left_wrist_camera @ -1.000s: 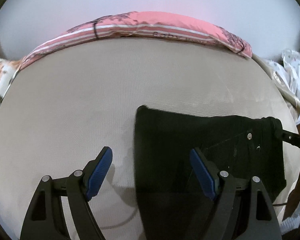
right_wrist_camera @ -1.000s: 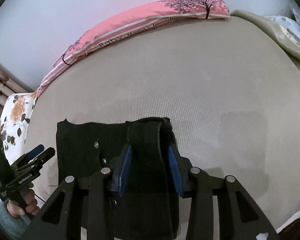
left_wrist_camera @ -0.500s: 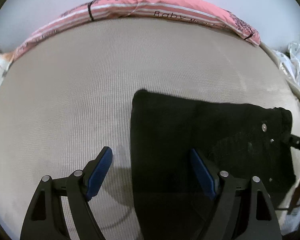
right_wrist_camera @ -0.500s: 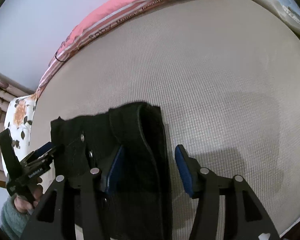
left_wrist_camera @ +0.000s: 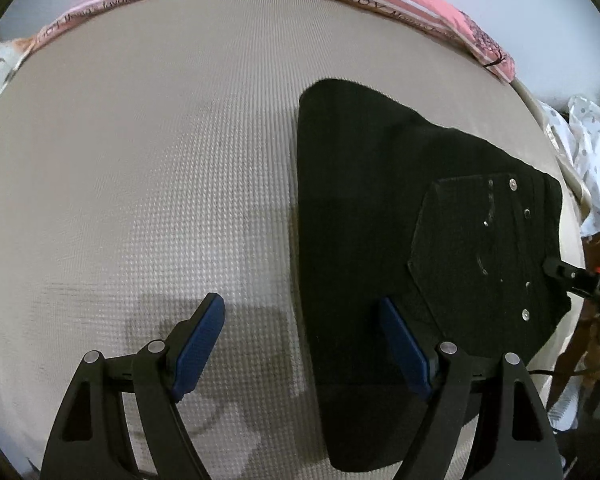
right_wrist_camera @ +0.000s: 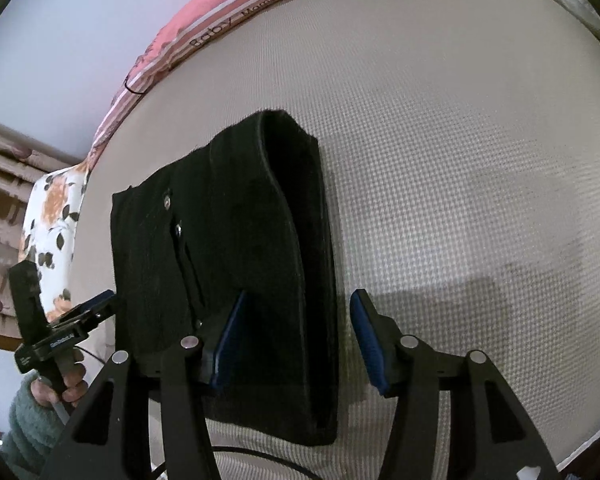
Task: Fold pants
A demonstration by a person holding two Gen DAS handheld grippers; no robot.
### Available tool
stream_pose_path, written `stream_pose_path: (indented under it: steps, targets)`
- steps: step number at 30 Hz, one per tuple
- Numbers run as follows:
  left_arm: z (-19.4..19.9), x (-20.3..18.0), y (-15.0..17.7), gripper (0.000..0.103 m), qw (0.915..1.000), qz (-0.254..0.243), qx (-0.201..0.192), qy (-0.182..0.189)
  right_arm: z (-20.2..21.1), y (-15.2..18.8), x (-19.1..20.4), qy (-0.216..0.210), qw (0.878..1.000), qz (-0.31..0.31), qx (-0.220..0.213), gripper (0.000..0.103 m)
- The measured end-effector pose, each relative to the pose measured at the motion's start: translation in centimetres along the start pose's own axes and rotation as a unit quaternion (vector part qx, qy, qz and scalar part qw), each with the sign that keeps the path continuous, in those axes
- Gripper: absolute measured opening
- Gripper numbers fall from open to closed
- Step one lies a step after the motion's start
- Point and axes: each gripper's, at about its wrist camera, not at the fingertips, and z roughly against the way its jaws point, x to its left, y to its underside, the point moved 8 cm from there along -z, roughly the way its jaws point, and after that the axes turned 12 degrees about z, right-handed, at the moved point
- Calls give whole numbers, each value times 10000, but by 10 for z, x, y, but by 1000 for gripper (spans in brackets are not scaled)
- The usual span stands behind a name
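Observation:
The black pants point(left_wrist_camera: 372, 220) lie folded into a compact rectangle on the beige mattress point(left_wrist_camera: 140, 160), a back pocket and rivets showing at the right. My left gripper point(left_wrist_camera: 304, 344) is open above the fold's left edge, one pad over the mattress, one over the pants. In the right wrist view the pants point(right_wrist_camera: 236, 240) lie with a thick folded edge on the right side. My right gripper point(right_wrist_camera: 300, 340) is open over that edge, holding nothing. The left gripper also shows in the right wrist view point(right_wrist_camera: 96, 308), at the pants' left side.
A pink striped pillow point(left_wrist_camera: 400, 4) runs along the far edge of the mattress by a pale wall. A floral cushion point(right_wrist_camera: 56, 216) lies at one end, white dotted fabric point(left_wrist_camera: 592, 160) at the other. The mattress's near edge is close under both grippers.
My right gripper has opened and let go of the folded edge of the pants. Both grippers have risen and tilted down, so the pants look closer and larger.

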Motion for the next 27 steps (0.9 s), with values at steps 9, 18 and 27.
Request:
stream_pose_path:
  steps: [9,18,27]
  targets:
    - [-5,-9,-1,80,9944,401,483,855,-8,9,-11,-1271,9903,-530,190,51]
    - [-8,-14,-7,80,9873,605,693,1293,-12,11,-9,-1774,9827,-478,246,50]
    - [-14,-24,-24,82,9788,752,735,1756,-22,-3,-6,-2364,9700,-510,245,50]
